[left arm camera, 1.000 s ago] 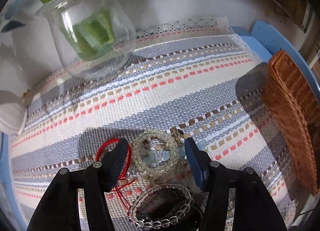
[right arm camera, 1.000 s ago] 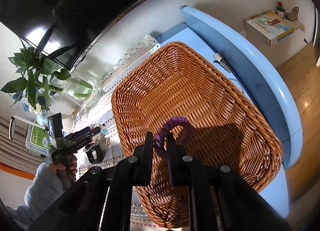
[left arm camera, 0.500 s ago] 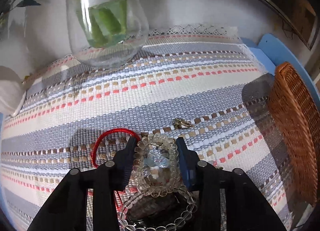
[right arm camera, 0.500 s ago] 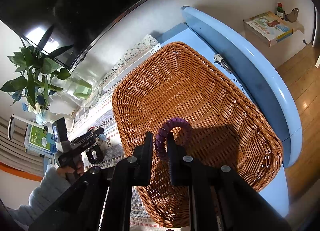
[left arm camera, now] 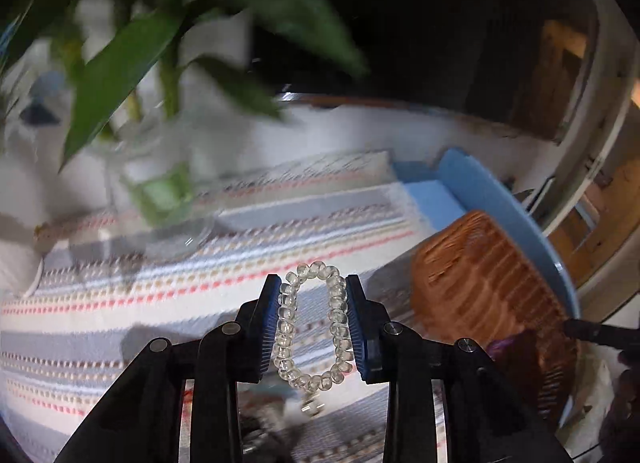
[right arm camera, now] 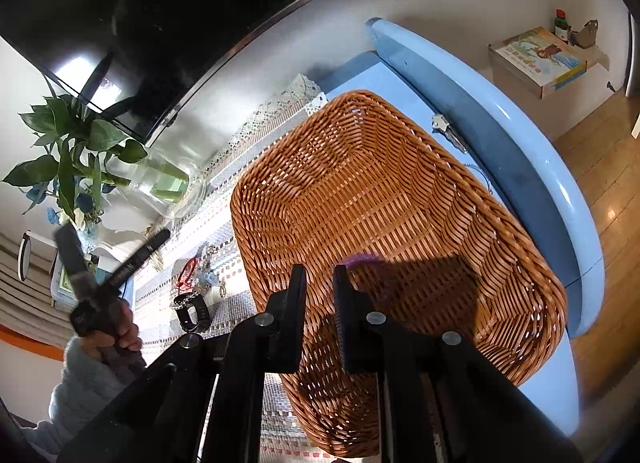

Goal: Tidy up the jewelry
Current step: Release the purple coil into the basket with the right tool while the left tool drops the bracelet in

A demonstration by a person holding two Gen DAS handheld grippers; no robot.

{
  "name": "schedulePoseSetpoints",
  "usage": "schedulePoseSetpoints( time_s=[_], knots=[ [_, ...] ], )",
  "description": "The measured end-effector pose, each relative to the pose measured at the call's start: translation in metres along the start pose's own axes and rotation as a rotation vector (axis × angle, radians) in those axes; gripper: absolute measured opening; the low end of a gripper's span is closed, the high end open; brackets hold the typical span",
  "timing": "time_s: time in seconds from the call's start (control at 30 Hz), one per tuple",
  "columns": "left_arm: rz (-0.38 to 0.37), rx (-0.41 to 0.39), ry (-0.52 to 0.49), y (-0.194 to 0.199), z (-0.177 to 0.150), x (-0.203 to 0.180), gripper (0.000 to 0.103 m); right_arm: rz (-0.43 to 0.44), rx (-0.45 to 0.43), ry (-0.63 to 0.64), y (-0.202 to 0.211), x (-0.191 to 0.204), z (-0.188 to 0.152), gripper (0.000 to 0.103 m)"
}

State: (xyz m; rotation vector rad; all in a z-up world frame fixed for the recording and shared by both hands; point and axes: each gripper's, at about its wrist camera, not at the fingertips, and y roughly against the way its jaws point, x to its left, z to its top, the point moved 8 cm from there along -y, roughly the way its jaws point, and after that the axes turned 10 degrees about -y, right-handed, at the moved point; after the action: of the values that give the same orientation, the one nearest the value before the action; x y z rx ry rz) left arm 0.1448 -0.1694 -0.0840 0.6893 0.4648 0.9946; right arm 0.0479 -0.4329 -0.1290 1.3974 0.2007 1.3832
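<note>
clear bead bracelet (left arm camera: pixel 313 327) between closing left tongs (left arm camera: pixel 313 323), above striped cloth (left arm camera: pixel 160 303), beside wicker basket (left arm camera: pixel 492 287)

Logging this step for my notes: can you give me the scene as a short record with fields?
left gripper: jaws closing, clear bead bracelet between the pads, held above the striped cloth
right gripper: over the wicker basket; purple blur beside one finger, grip unclear
lying on cloth: red cord, black watch
</note>
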Motion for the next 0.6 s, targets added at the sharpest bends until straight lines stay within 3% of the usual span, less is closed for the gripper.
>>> schedulePoseSetpoints(
  time_s=[0.1, 0.3, 0.43, 0.6],
  knots=[
    [-0.069, -0.038, -0.047, -0.003, 0.024, -0.036, 0.032, -0.005, -0.011, 0.005, 0.003, -0.001, 0.002, 0.016],
    [-0.193, -0.033, -0.153, -0.019, 0.044, -0.108, 0.032, -0.02, -0.02, -0.03, 0.008, -0.016, 0.003, 0.016],
    [-0.238, 0.015, -0.221, -0.039, 0.036, -0.15, 0.032, -0.038, -0.021, -0.052, 0.009, -0.028, 0.001, 0.016],
    [-0.22, 0.123, -0.313, -0.074, 0.008, -0.183, 0.032, -0.073, -0.005, -0.085, -0.004, -0.044, -0.004, 0.016]
  ],
)
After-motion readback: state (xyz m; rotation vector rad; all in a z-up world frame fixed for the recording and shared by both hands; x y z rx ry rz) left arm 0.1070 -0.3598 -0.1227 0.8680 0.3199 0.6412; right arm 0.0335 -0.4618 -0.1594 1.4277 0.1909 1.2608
